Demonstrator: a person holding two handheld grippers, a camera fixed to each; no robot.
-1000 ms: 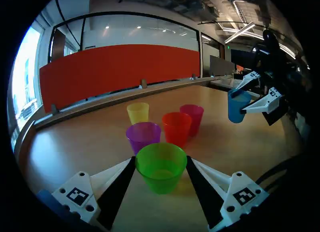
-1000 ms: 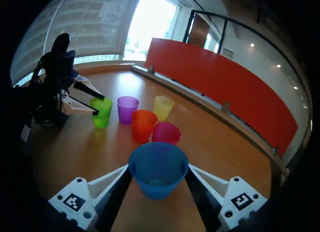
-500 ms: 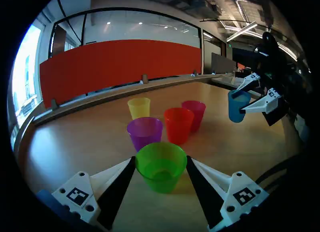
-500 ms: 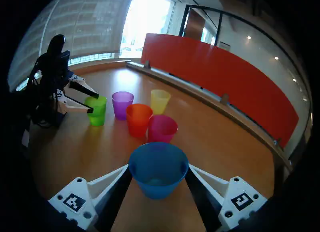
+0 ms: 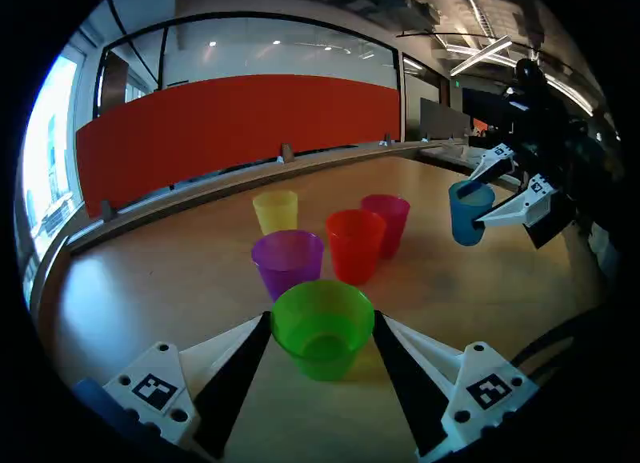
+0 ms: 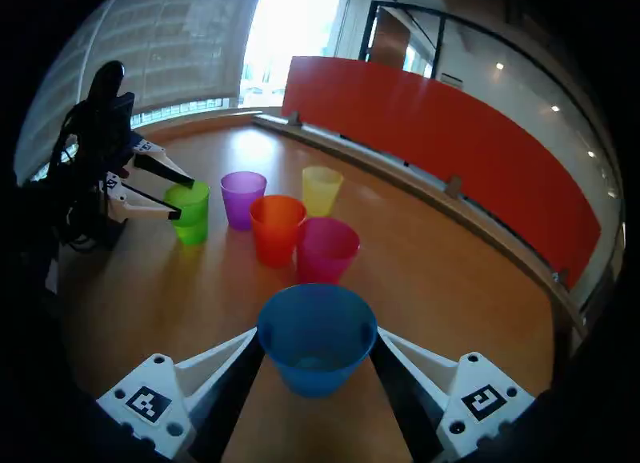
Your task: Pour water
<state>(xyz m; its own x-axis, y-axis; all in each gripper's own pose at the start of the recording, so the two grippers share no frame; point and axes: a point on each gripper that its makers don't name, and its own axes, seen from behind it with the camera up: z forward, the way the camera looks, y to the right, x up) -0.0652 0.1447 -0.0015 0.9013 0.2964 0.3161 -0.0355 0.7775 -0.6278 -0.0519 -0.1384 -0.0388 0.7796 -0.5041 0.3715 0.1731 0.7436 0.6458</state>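
1. Wooden counter point(image 5: 160, 279); red partition point(image 5: 240, 135) along its far edge.
2. Upright green cup point(image 5: 322, 339) pinched in left tongs point(image 5: 322, 319), one finger on each side.
3. Upright blue cup point(image 6: 316, 351) pinched likewise in right tongs point(image 6: 316, 335).
4. Clustered on the counter between them: purple cup point(image 5: 286, 263), orange cup point(image 5: 354, 243), pink cup point(image 5: 388, 219), yellow cup point(image 5: 275, 209).

No word, number or brand can be read anywhere. The only printed marks are black-and-white square code tags point(image 5: 154, 391) on the left gripper point(image 5: 320, 317) at 7 and 5 o'clock, and likewise on the right gripper point(image 6: 317, 335).
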